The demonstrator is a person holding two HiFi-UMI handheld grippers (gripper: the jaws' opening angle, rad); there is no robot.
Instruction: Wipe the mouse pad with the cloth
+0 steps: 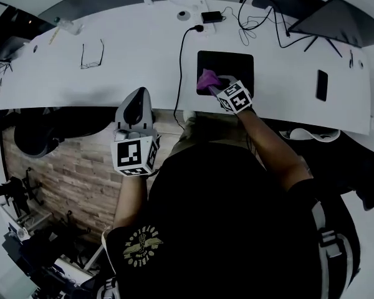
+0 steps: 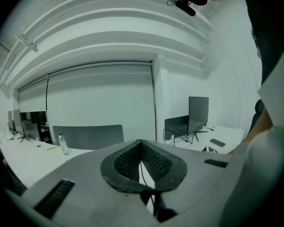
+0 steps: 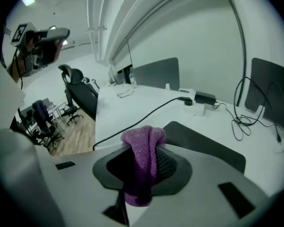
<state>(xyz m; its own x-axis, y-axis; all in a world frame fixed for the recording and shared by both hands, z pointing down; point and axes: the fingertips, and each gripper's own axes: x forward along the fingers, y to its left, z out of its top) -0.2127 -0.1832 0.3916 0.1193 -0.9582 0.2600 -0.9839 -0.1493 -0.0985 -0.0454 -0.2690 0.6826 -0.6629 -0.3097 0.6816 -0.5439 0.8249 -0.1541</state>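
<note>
The black mouse pad [image 1: 232, 67] lies on the white desk [image 1: 137, 61], right of the middle. My right gripper [image 1: 217, 86] is shut on a purple cloth [image 1: 206, 79], which rests at the pad's near left corner. In the right gripper view the cloth [image 3: 143, 148] bunches up between the jaws, with the mouse pad [image 3: 206, 144] stretching beyond it. My left gripper [image 1: 136, 101] is held at the desk's front edge, away from the pad. Seen in its own view, the left gripper [image 2: 142, 162] is shut with nothing in it.
A black cable [image 1: 181, 58] runs down the desk just left of the pad. Glasses [image 1: 91, 55] lie at the left, a phone [image 1: 322, 85] at the right. A charger [image 1: 212, 16], tangled wires and monitor stands [image 1: 336, 17] line the back. A chair [image 1: 37, 132] stands below left.
</note>
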